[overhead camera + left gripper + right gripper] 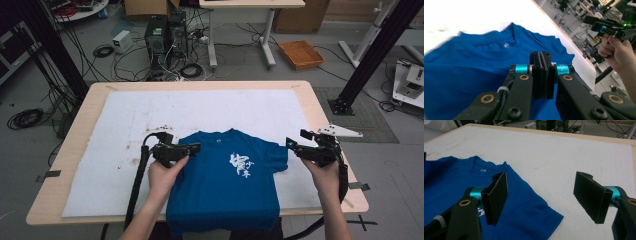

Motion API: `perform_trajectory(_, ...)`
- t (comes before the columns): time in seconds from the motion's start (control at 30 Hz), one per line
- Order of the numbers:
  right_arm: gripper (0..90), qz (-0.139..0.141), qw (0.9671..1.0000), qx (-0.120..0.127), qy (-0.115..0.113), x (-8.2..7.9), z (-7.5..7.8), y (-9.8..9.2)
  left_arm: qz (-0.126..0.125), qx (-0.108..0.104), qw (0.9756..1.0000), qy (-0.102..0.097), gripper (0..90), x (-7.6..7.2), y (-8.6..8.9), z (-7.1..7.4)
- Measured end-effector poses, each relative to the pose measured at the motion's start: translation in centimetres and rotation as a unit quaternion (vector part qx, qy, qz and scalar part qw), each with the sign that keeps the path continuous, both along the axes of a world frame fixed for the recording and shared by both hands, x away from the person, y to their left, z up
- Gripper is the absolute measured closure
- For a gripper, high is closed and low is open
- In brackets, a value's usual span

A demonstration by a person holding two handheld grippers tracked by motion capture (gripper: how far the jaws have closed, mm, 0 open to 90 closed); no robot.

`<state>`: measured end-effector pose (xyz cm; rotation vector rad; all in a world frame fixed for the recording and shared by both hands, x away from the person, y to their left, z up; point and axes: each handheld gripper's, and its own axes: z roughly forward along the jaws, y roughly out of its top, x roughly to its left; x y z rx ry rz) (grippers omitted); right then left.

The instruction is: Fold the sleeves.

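Observation:
A blue T-shirt (225, 185) with white print on the chest lies face up on the white mat (125, 115), collar away from the person, hem over the table's front edge. My left gripper (196, 148) hovers over the shirt's left shoulder and points right. In the left gripper view its jaws are pressed together above the blue cloth (474, 65), and I see no cloth between the fingertips of the left gripper (541, 57). My right gripper (298, 139) is held just beyond the right sleeve (534, 215), with the jaws of the right gripper (541, 182) wide apart and nothing between them.
The mat covers most of the wooden table (320, 115) and has brown stains (135, 160) at the left. Cables, computer towers (165, 35) and an orange tray (301, 54) sit on the floor behind the table.

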<state>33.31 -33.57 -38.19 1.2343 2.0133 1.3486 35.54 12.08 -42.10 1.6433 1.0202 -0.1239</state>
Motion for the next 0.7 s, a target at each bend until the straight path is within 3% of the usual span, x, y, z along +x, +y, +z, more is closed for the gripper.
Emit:
perform_trajectory(0.1, 27.4, 0.002, 1.0, -0.002, 0.0, 0.1, -0.1, 0.1, -0.009, 0.003, 0.9999, -0.008, 87.9, 0.4, -1.1, -0.7)
perform_trajectory(0.17, 27.4, 0.001, 1.0, -0.004, 0.005, 0.1, -0.3, 0.2, -0.006, 0.004, 0.9998, -0.02, 74.0, 0.5, -1.5, -0.9)
perform_trajectory(0.2, 27.4, 0.0, 1.0, -0.007, 0.007, 0.2, -0.4, 0.2, -0.002, 0.011, 0.9989, -0.045, 68.7, 0.3, -1.3, -0.7)
perform_trajectory(0.23, 27.4, 0.0, 1.0, -0.007, 0.007, 0.2, -0.4, 0.2, -0.002, 0.011, 0.9989, -0.045, 63.8, 0.3, -1.3, -0.7)
perform_trajectory(0.27, 27.4, -0.002, 0.9999, -0.006, 0.009, 0.2, -0.5, 0.2, 0.002, 0.011, 0.9983, -0.058, 63.8, 0.2, -1.1, -0.5)
perform_trajectory(0.3, 27.4, -0.004, 0.9999, -0.005, 0.012, 0.3, -0.6, 0.1, 0.003, 0.013, 0.9974, -0.071, 56.8, 0.1, -0.9, -0.4)
perform_trajectory(0.4, 27.9, -0.009, 0.9998, -0.004, 0.016, 0.4, -0.9, 0.0, 0.008, 0.019, 0.9951, -0.097, 49.7, -0.3, 0.1, 0.2)
perform_trajectory(0.57, 31.5, -0.026, 0.9994, 0.006, 0.023, 0.6, -1.2, -0.4, 0.017, 0.036, 0.9887, -0.144, 45.1, -1.7, 2.6, 1.1)
perform_trajectory(0.6, 33.4, -0.042, 0.9986, 0.012, 0.029, 0.7, -1.4, -0.7, 0.019, 0.044, 0.9871, -0.153, 44.8, -2.0, 3.2, 1.3)
perform_trajectory(0.63, 34.8, -0.046, 0.9984, 0.014, 0.031, 0.8, -1.7, -0.9, 0.027, 0.058, 0.9838, -0.167, 44.4, -2.7, 4.4, 1.5)
perform_trajectory(0.7, 40.3, -0.049, 0.9978, 0.017, 0.042, 1.1, -2.2, -1.3, 0.036, 0.073, 0.9805, -0.179, 44.3, -3.3, 5.6, 1.7)
